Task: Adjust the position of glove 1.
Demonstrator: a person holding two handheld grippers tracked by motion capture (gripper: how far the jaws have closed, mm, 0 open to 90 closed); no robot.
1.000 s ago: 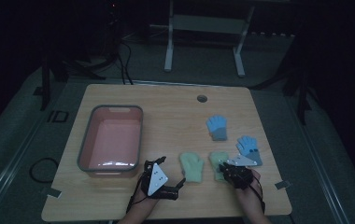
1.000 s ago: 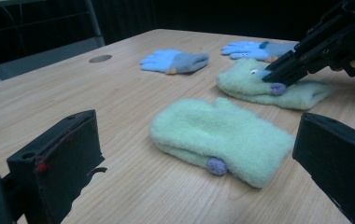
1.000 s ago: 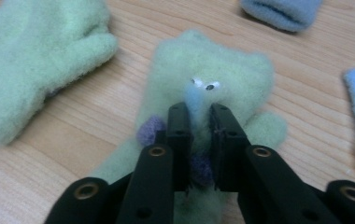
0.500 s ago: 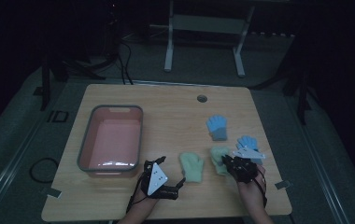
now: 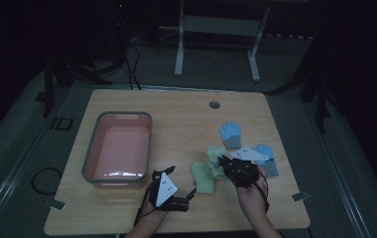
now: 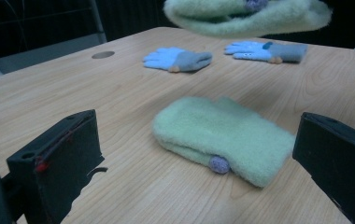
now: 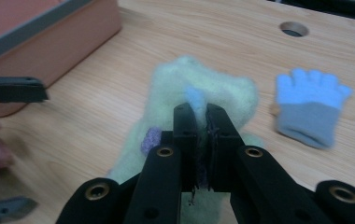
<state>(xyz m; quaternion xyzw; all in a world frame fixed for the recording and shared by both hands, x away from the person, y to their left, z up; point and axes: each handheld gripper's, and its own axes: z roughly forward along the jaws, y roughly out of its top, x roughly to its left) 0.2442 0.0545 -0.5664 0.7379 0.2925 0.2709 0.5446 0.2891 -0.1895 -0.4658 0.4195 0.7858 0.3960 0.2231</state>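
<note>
Right gripper (image 7: 197, 109) jaws pinched tight on green mitten (image 7: 203, 93), lifted clear of table (image 5: 186, 114), hanging over second mitten (image 6: 222, 135). Second mitten lay flat on table, between left gripper (image 6: 199, 154) jaws. Left gripper jaws stood wide apart, holding nothing, resting low near front edge. Two blue gloves (image 6: 178, 59) lay farther back, apart from each other. Pink tub (image 5: 119, 148) sat at left.
</note>
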